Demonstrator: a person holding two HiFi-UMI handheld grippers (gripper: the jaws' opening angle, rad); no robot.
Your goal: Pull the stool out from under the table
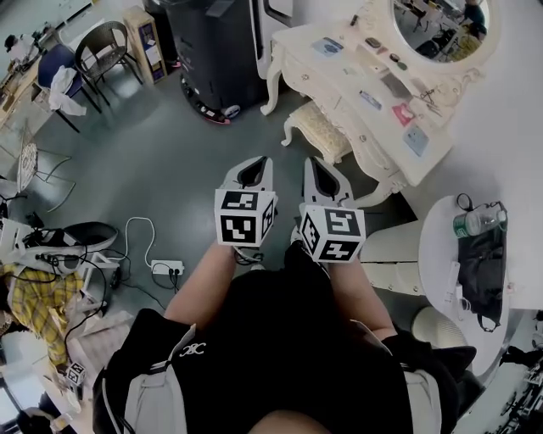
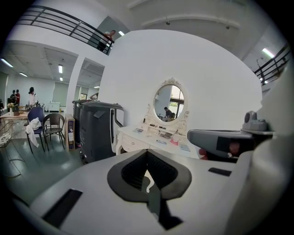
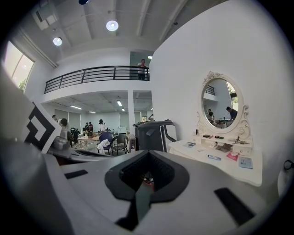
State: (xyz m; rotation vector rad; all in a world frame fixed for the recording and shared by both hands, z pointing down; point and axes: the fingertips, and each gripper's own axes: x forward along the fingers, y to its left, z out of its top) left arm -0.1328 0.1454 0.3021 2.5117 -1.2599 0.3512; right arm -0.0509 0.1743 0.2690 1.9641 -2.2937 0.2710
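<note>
Under the table (image 1: 348,75), the stool (image 1: 321,130) is half hidden; left tongs (image 1: 253,172), right tongs (image 1: 326,176) clenched empty.

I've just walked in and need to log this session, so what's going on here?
A person holds a claw in each hand, the left claw and the right claw, side by side in front of them. Both are shut and empty. They point toward a white dressing table with an oval mirror. The cream stool sits tucked partly under the table. Neither claw touches it, so the pull has not begun.
</note>
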